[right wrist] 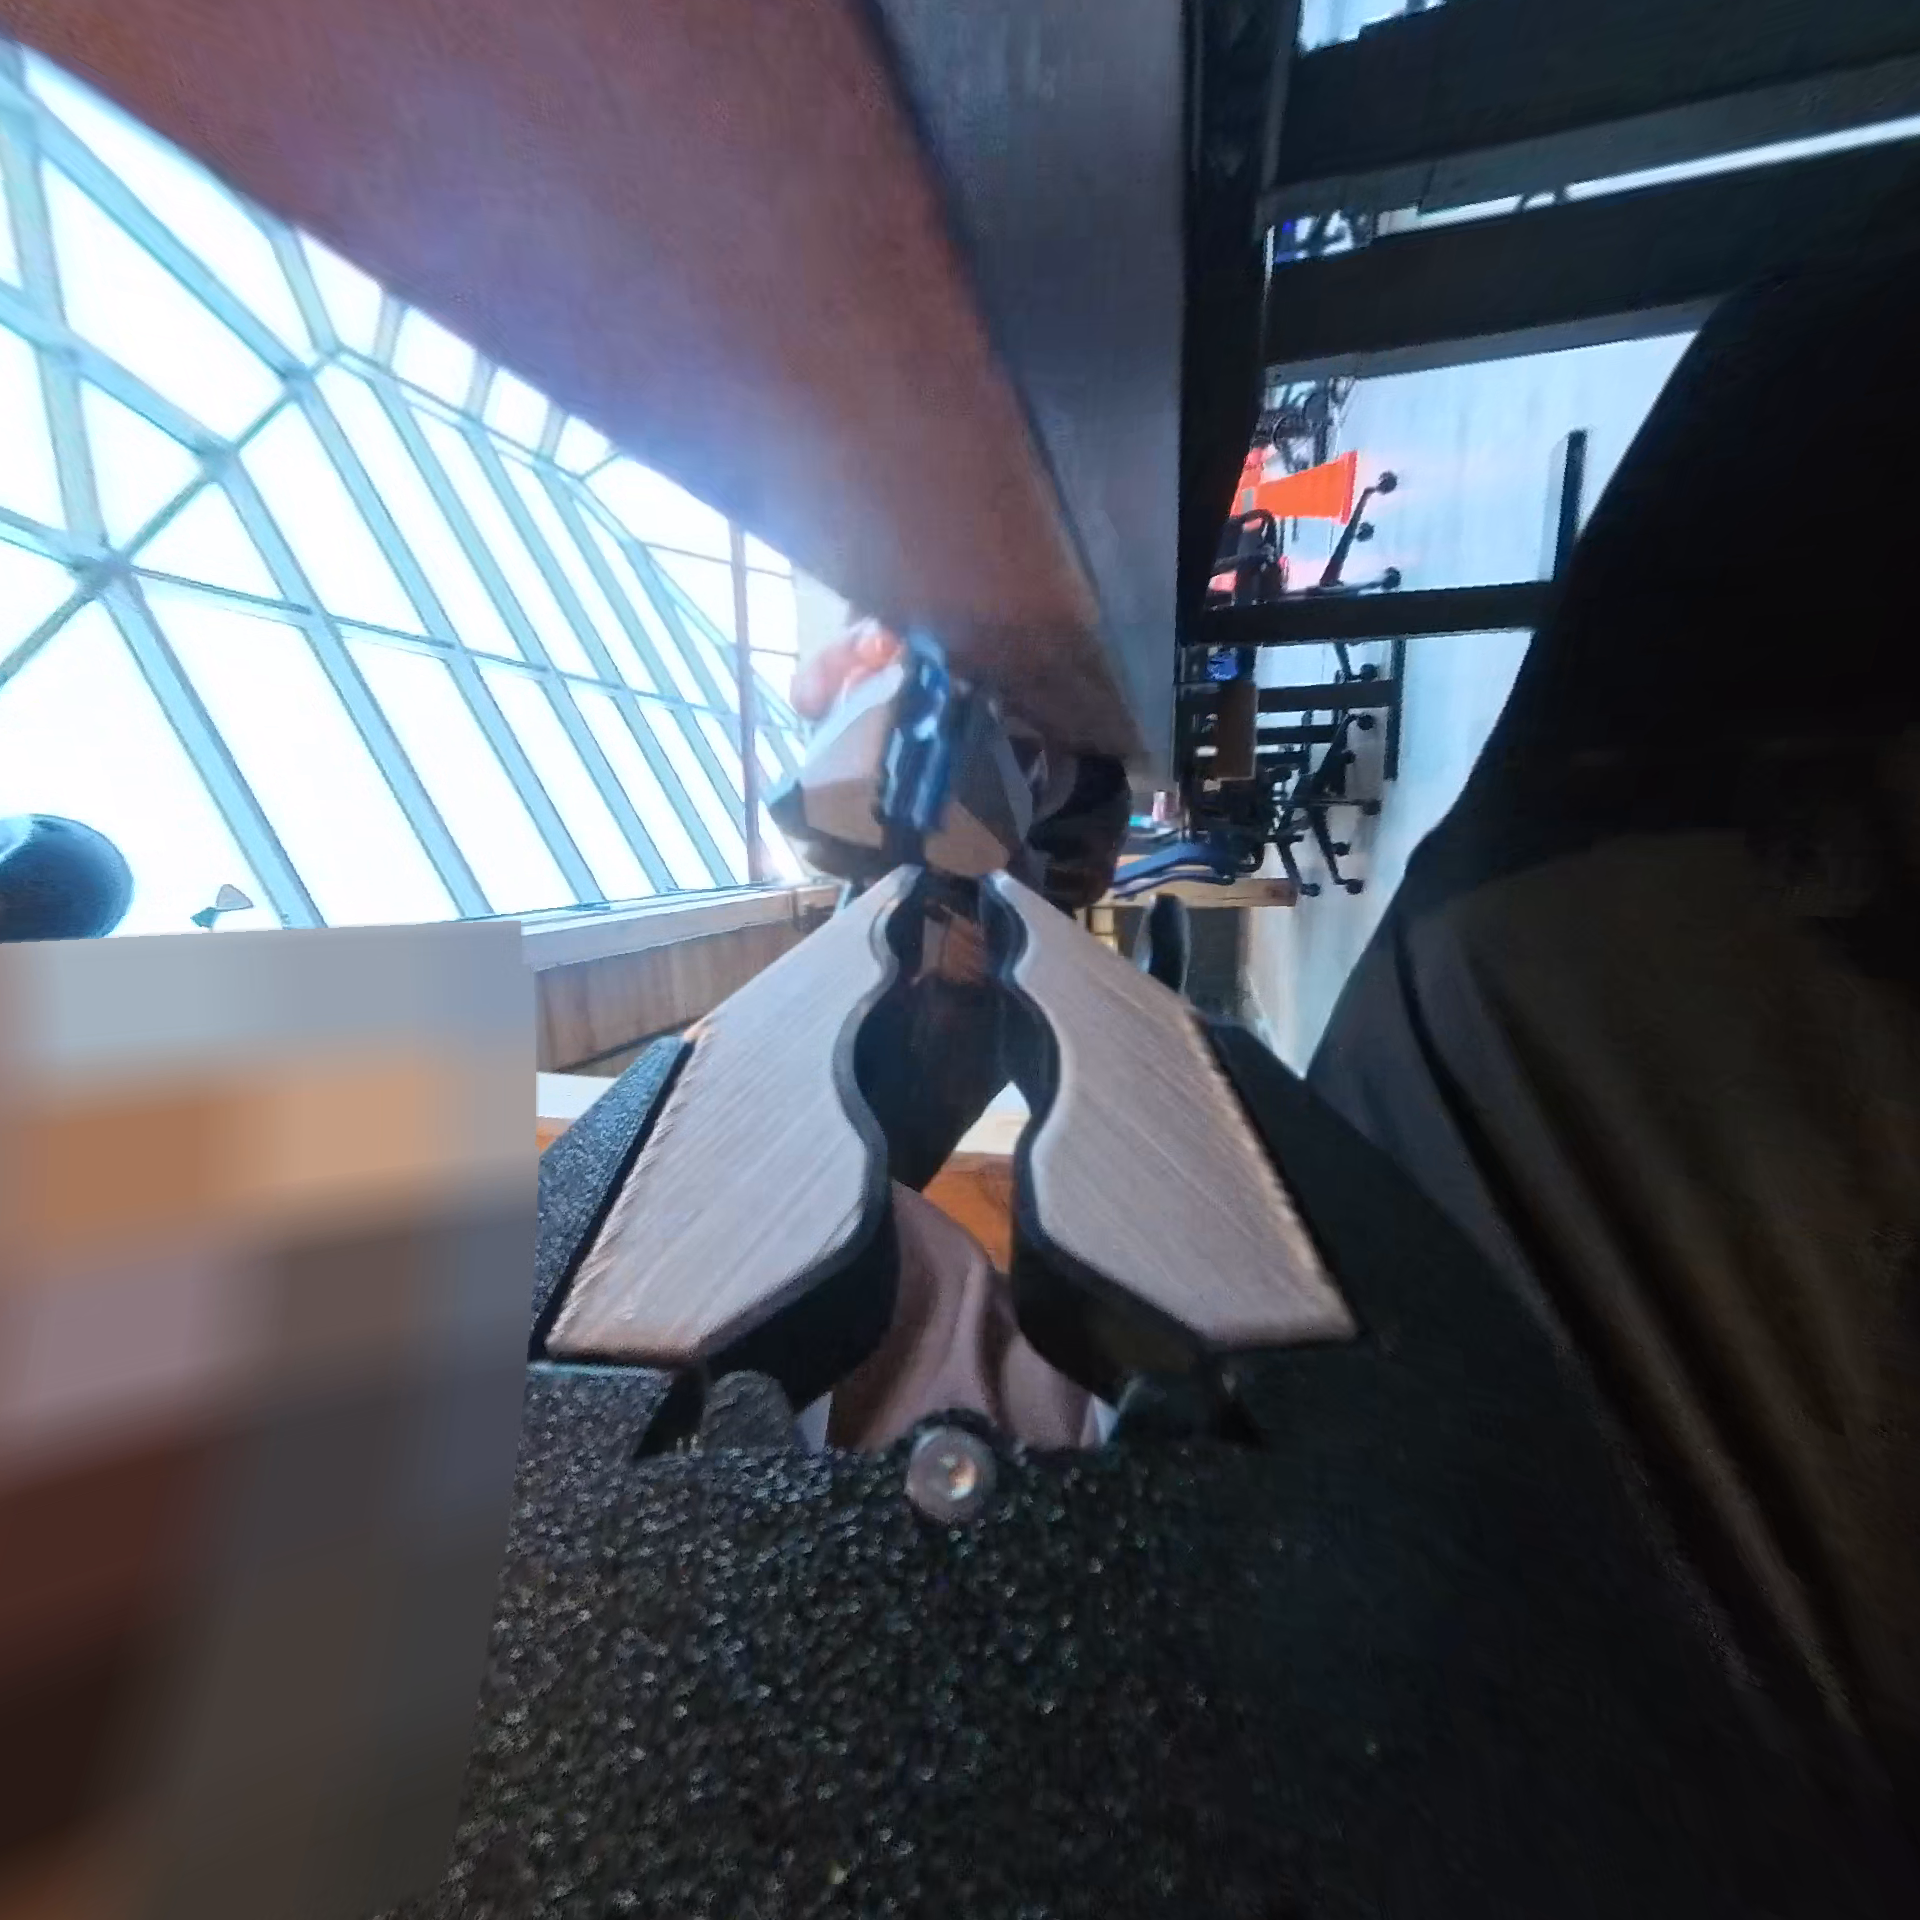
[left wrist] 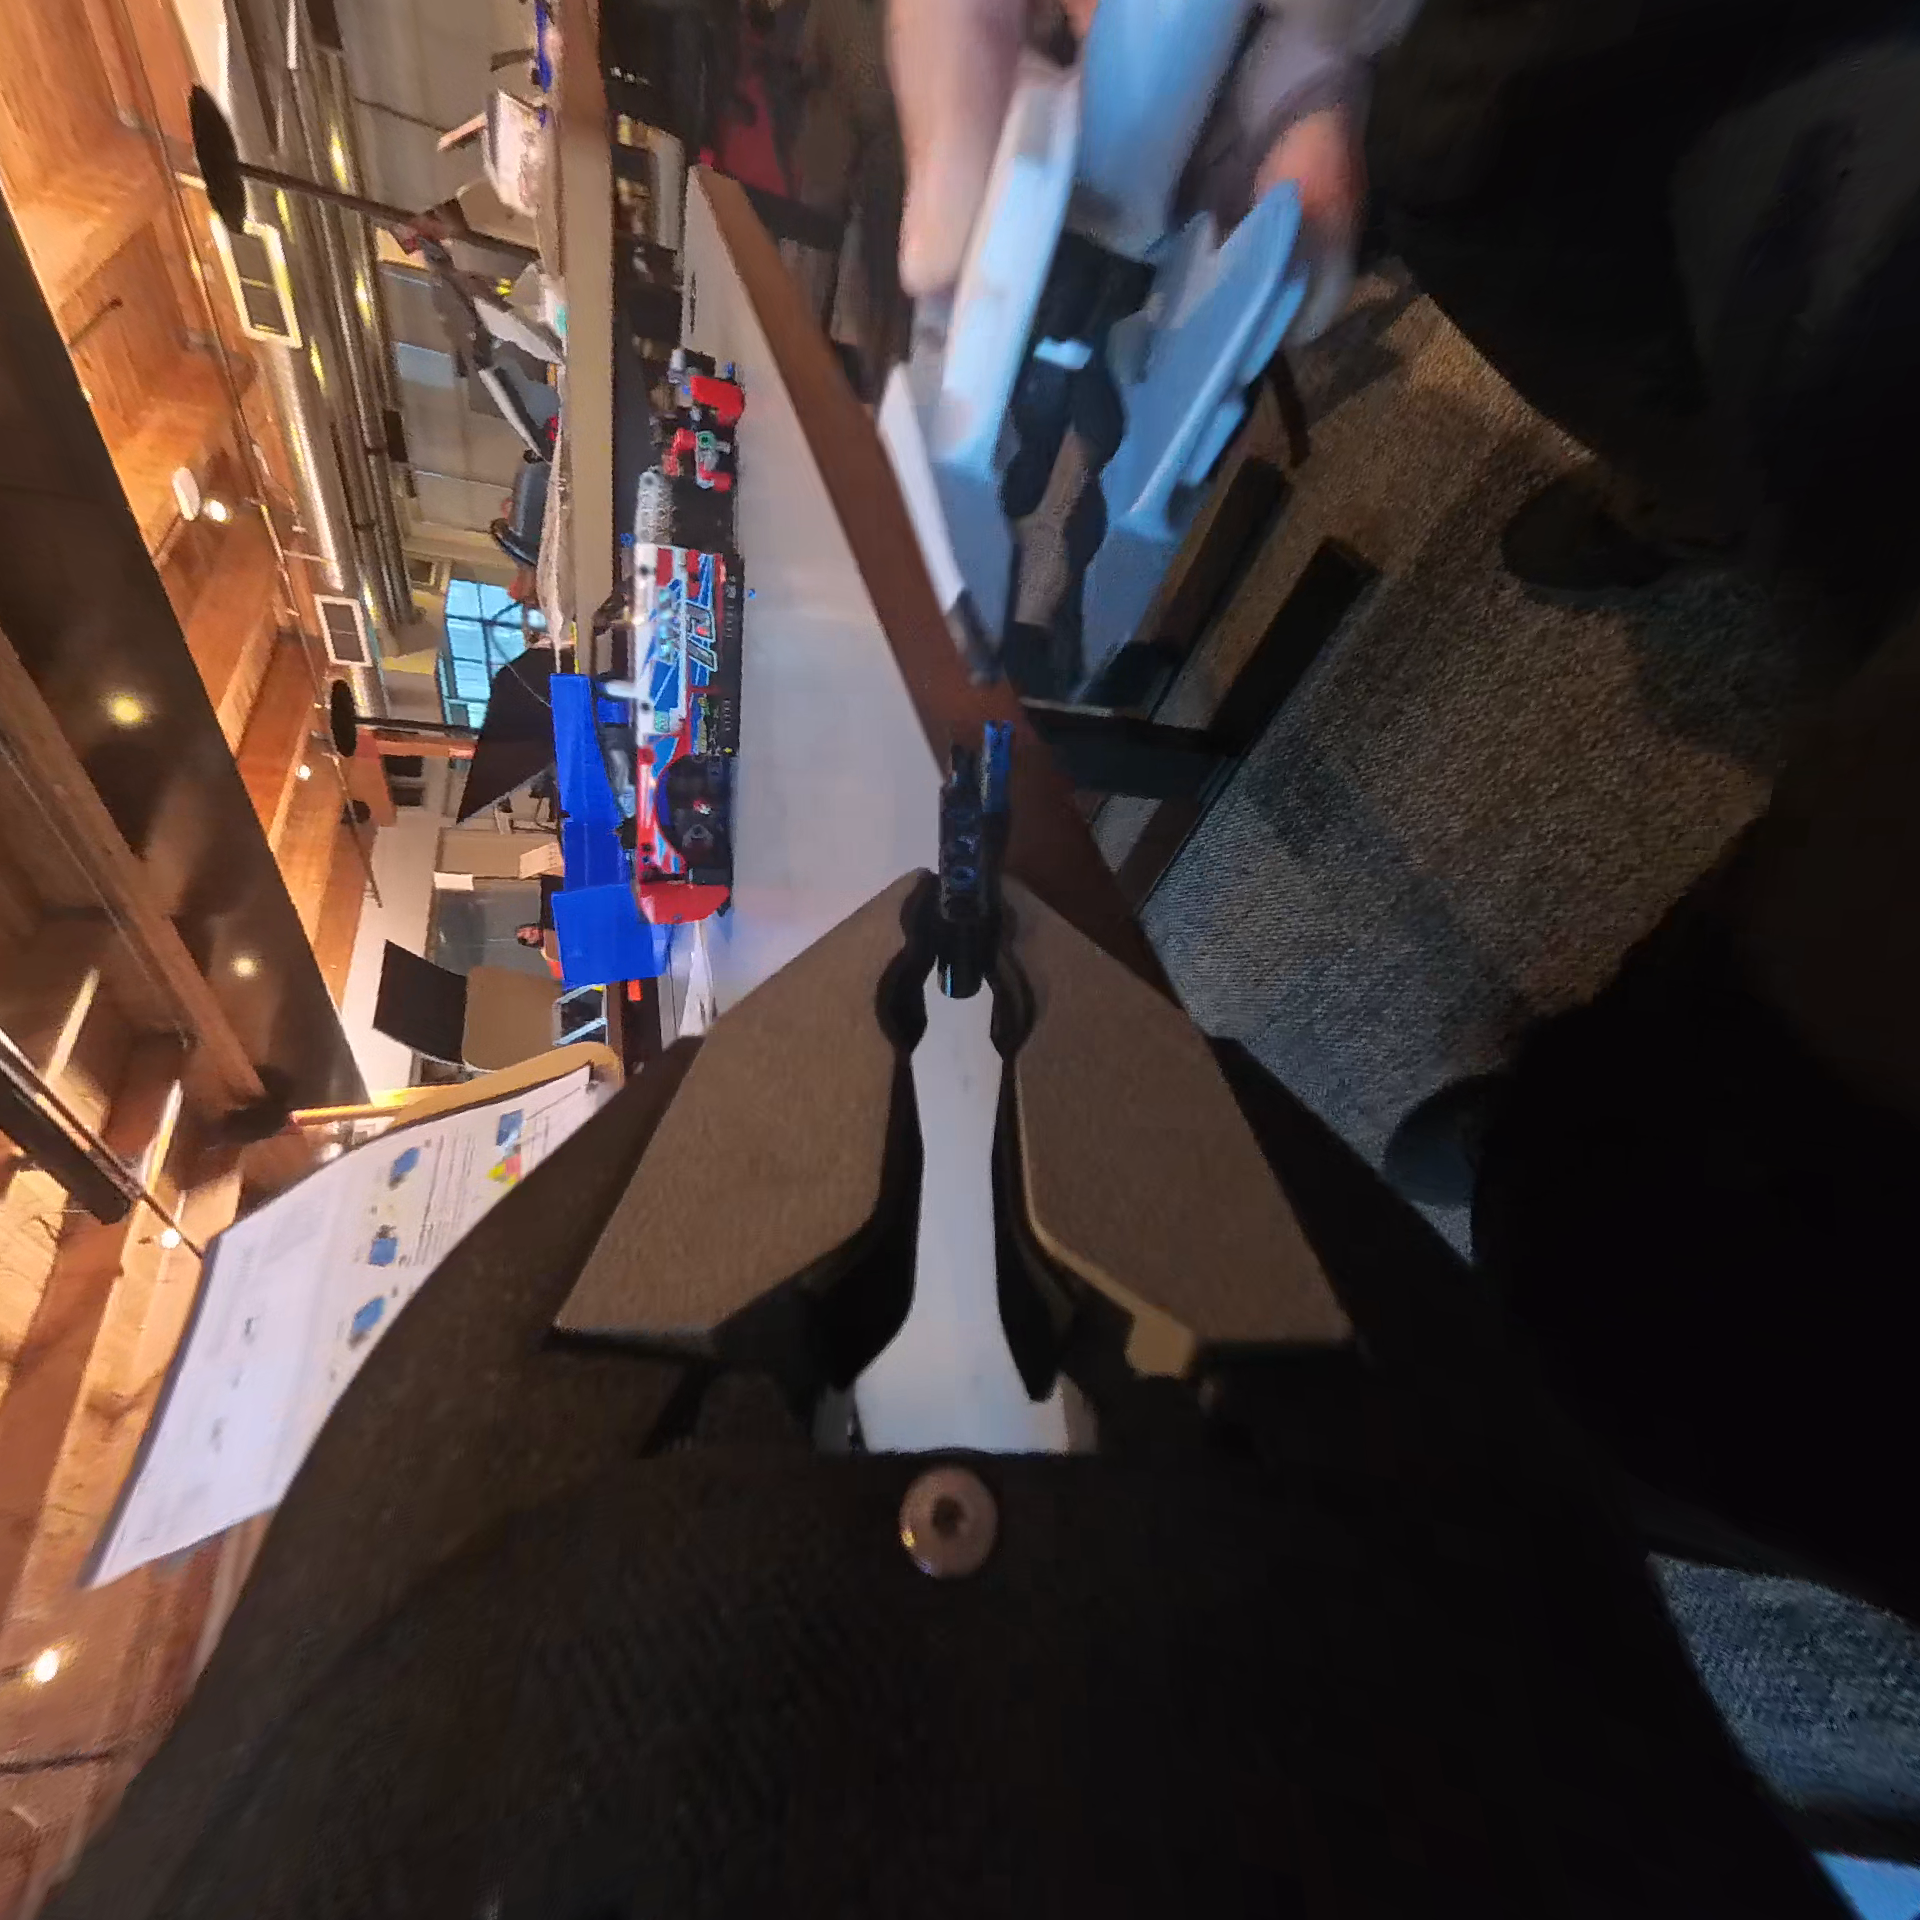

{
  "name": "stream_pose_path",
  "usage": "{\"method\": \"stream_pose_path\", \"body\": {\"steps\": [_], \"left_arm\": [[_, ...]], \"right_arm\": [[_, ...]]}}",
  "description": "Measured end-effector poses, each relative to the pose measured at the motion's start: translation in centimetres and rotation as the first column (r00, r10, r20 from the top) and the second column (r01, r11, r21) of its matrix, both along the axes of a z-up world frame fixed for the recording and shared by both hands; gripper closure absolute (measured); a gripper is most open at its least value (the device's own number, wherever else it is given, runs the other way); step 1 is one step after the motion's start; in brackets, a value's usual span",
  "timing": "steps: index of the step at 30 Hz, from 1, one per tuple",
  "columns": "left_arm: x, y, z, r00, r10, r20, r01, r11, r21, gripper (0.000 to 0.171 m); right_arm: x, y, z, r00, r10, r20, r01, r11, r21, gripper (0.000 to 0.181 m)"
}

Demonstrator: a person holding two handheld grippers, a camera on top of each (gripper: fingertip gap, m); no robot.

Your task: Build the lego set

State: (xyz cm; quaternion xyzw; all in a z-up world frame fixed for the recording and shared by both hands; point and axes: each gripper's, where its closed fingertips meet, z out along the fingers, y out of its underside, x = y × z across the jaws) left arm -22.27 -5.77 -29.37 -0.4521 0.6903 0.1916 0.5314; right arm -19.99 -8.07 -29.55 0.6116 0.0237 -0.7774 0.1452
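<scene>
Left tongs (left wrist: 961, 914): closed on a small black lego piece (left wrist: 964, 831), which is gripped at the very tips and projects forward past them. A blue pin (left wrist: 995, 764) is seen at the far end of that piece. The piece is held in the air just beside the brown edge of the tabletop (left wrist: 831, 727), not resting on it.

Right tongs (right wrist: 951, 894): the tips are nearly together; something dark is seen in the gap, but whether anything is gripped cannot be told. Directly ahead of these tips the left tongs (right wrist: 904, 810) are seen end-on, with the black-and-blue piece (right wrist: 920, 748) clamped between them. The two pairs of tongs are close, tip towards tip, beneath the brown tabletop edge (right wrist: 727, 364).

In the left wrist view the right tongs are seen only as a blurred pale-blue and black shape (left wrist: 1132, 343), held by a hand (left wrist: 1320, 177).

On the white tabletop, well apart from the held piece, a partly built lego car (left wrist: 681, 727) in red, white, blue and black is seen, with a blue section (left wrist: 592, 831) at its far side. Further along, a smaller red and black assembly (left wrist: 707, 436) stands. An open instruction booklet (left wrist: 312, 1330) is seen at the near left. Grey carpet (left wrist: 1455, 831) is seen below the tabletop edge.
</scene>
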Motion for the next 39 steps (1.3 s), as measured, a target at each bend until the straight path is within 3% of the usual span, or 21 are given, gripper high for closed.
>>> {"method": "stream_pose_path", "body": {"steps": [2, 5, 7, 9, 11, 12, 15, 17, 20, 24, 26, 33, 35, 39], "left_arm": [[-0.4, 0.6, 0.8, 0.997, 0.05, 0.066, -0.048, 0.998, -0.033, 0.166], [-0.6, 1.4, 3.6, 0.958, 0.127, 0.257, -0.108, 0.99, -0.086, 0.166], [0.1, 1.1, 5.8, 0.906, 0.138, 0.4, -0.096, 0.988, -0.123, 0.166], [1.7, 0.1, 7.4, 0.842, 0.125, 0.525, -0.019, 0.979, -0.203, 0.166], [3.1, -0.7, 9.3, 0.715, 0.152, 0.683, 0.075, 0.954, -0.291, 0.166], [3.6, -0.9, 10.2, 0.646, 0.174, 0.743, 0.111, 0.942, -0.317, 0.167], [4.0, -1.2, 13.0, 0.471, 0.189, 0.862, 0.165, 0.94, -0.297, 0.166], [4.4, -1.5, 14.4, 0.429, 0.156, 0.89, 0.15, 0.959, -0.241, 0.166], [5.5, -2.1, 15.7, 0.404, 0.111, 0.908, 0.144, 0.972, -0.183, 0.166], [6.2, -1.7, 15.9, 0.454, 0.109, 0.884, 0.049, 0.988, -0.146, 0.166], [6.0, -1.4, 15.7, 0.476, 0.127, 0.87, -0.011, 0.99, -0.139, 0.166], [6.7, -0.5, 13.9, 0.584, 0.197, 0.787, -0.084, 0.98, -0.183, 0.166], [6.4, -0.2, 13.4, 0.625, 0.213, 0.751, -0.123, 0.977, -0.174, 0.166], [5.9, 0.3, 12.6, 0.617, 0.246, 0.747, -0.109, 0.967, -0.228, 0.166]], "right_arm": [[0.9, -0.6, 0.0, 1.0, -0.026, 0.014, 0.025, 0.999, 0.032, 0.169], [2.3, -2.0, 1.8, 0.998, -0.057, 0.021, 0.05, 0.968, 0.247, 0.168], [2.9, -2.0, 3.7, 0.994, -0.097, 0.044, 0.061, 0.858, 0.51, 0.159], [3.0, -0.9, 6.6, 0.986, -0.166, 0.019, 0.097, 0.661, 0.744, 0.154], [2.7, -0.1, 9.2, 0.979, -0.204, -0.013, 0.117, 0.503, 0.857, 0.146], [2.4, -0.1, 10.4, 0.979, -0.203, -0.034, 0.126, 0.458, 0.88, 0.143], [2.1, 0.3, 12.4, 0.969, -0.235, -0.08, 0.173, 0.407, 0.897, 0.139], [2.4, 0.7, 13.4, 0.955, -0.267, -0.127, 0.231, 0.407, 0.884, 0.137], [2.7, 0.6, 15.2, 0.95, -0.255, -0.182, 0.284, 0.458, 0.842, 0.136], [3.1, -0.4, 16.5, 0.957, -0.223, -0.187, 0.274, 0.472, 0.838, 0.156], [3.7, -0.4, 16.5, 0.957, -0.233, -0.172, 0.268, 0.486, 0.832, 0.156], [4.1, 1.1, 15.4, 0.976, -0.193, -0.096, 0.204, 0.677, 0.707, 0.156], [3.9, 1.3, 14.9, 0.982, -0.174, -0.069, 0.172, 0.685, 0.708, 0.156], [3.3, 1.8, 14.2, 0.991, -0.129, -0.027, 0.111, 0.707, 0.698, 0.156]]}}
